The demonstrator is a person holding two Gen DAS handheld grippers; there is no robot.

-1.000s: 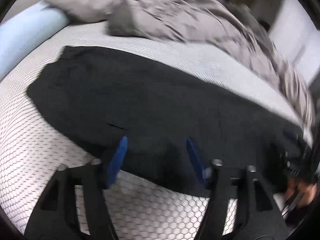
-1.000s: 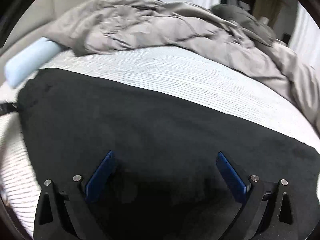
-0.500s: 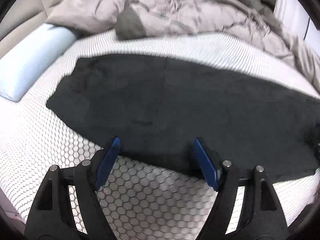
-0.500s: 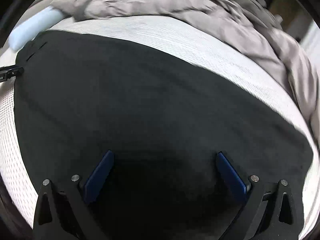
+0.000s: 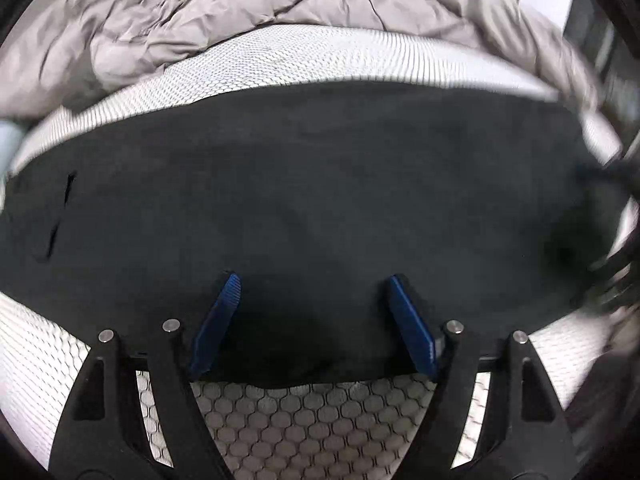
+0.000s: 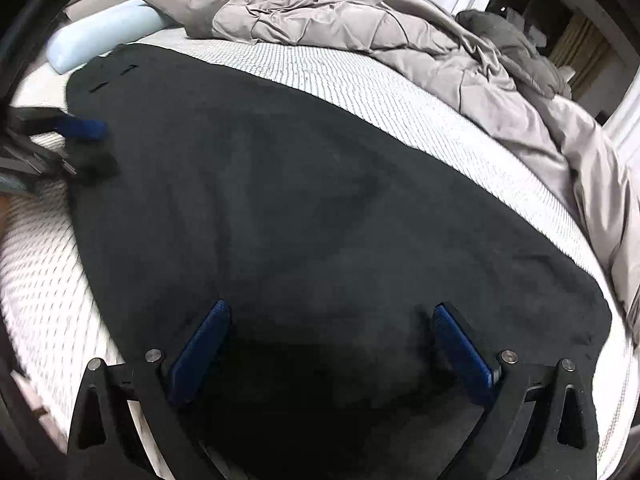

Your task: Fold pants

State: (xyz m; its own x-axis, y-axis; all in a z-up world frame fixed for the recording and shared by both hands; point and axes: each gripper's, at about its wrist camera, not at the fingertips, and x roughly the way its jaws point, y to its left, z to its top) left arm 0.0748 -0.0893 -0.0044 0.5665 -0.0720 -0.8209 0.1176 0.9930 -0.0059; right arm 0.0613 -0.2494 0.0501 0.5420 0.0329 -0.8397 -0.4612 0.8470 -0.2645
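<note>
Both grippers had been brought down over the bed's near edge since a second before, the left gripper (image 5: 312, 316) and right gripper (image 6: 328, 340) with fingers apart, nothing gripped; a fold seemed imminent. One pair of black pants (image 6: 300, 200) lay flat along the mattress (image 5: 280, 56); beyond, one duvet (image 6: 340, 12) and one bolster (image 6: 100, 36) were seen.

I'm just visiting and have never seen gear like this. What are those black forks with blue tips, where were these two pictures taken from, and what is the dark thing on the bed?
There is no robot here: a person holds a two-finger gripper in each hand, with a wide-angle camera on each looking along its fingers. One picture comes from the left gripper, the other from the right gripper. The blue tips are grip pads. Both grippers are open and hold nothing. The dark thing is a pair of black pants spread flat on a white mattress, waiting to be folded. Behind lie a rumpled grey comforter and a pale blue pillow.
</note>
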